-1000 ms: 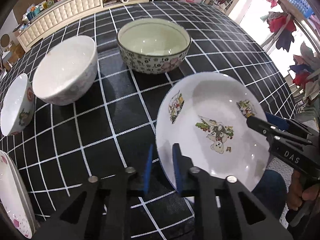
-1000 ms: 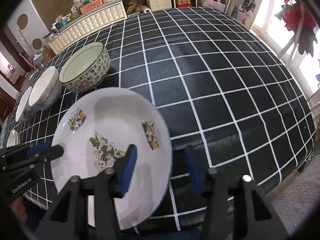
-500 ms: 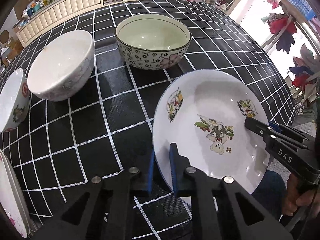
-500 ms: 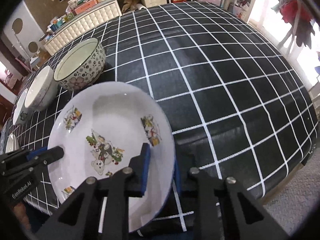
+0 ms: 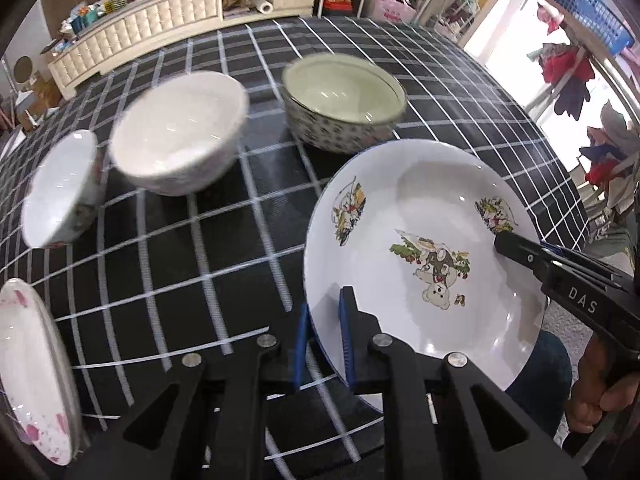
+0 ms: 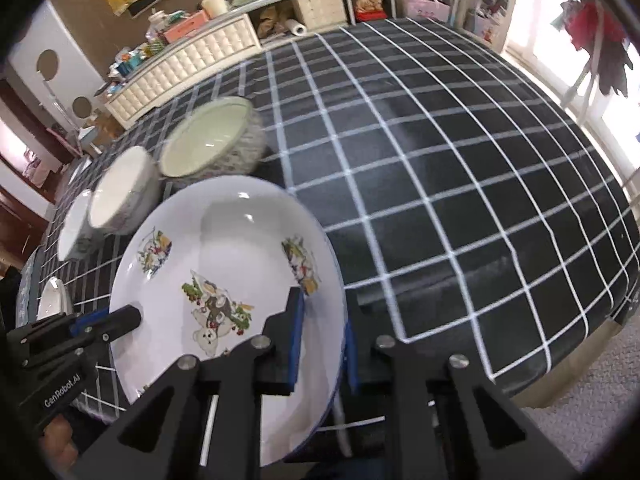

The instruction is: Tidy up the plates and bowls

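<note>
1. Left gripper (image 5: 323,334): blue-padded fingers clenched on the near-left rim of the white shallow plate with cartoon animal prints (image 5: 424,240), one pad inside the rim, one outside.
2. Right gripper (image 6: 322,344): same story on the opposite rim of that plate (image 6: 224,264), pads either side of the edge.
3. Plate sits tilted at the near edge of the black tablecloth with white grid lines (image 5: 224,240); can't tell if it is lifted clear or touching the cloth.
4. Left view only: pink-flowered white plate (image 5: 32,368) at far left, seen nearly whole; right view shows just a sliver of it.
5. Both views: three bowls in a row behind the plate, namely a green-lined bowl with dark floral outside (image 5: 344,108), a plain white bowl (image 5: 180,128), and a small white bowl (image 5: 60,188).
6. Right view only: the wide bare stretch of cloth to the right, plus grey carpet (image 6: 592,412) past the table edge.
</note>
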Motion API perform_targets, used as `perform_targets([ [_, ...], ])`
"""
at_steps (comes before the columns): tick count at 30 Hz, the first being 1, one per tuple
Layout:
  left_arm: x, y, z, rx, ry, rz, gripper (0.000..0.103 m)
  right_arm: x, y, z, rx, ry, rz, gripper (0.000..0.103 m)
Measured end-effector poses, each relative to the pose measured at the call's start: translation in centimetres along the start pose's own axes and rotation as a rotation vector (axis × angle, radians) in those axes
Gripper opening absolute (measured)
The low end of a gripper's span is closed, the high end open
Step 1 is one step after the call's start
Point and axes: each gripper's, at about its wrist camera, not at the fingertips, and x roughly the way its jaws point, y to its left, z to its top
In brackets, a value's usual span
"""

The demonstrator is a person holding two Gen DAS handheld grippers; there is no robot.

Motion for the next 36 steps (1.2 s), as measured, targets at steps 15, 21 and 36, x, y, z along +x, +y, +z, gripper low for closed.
perform_targets([
  [15,-8.5,13.6,-4.4,-0.179,-0.075,0.105,0.013,0.6,13.3,-0.4,-0.151,-0.009,0.153,0.022],
  [21,-11.6,19.0,-7.4,-0.262,-0.099,0.155,0.012,1.6,18.9,-1.6,-0.219,0.012,0.193,0.021],
  [36,-14.7,28.6,-13.6,-0.431,-0.114,0.218,0.011,5.4,29.2,-3.8,-0.361,0.083,0.231,0.021],
])
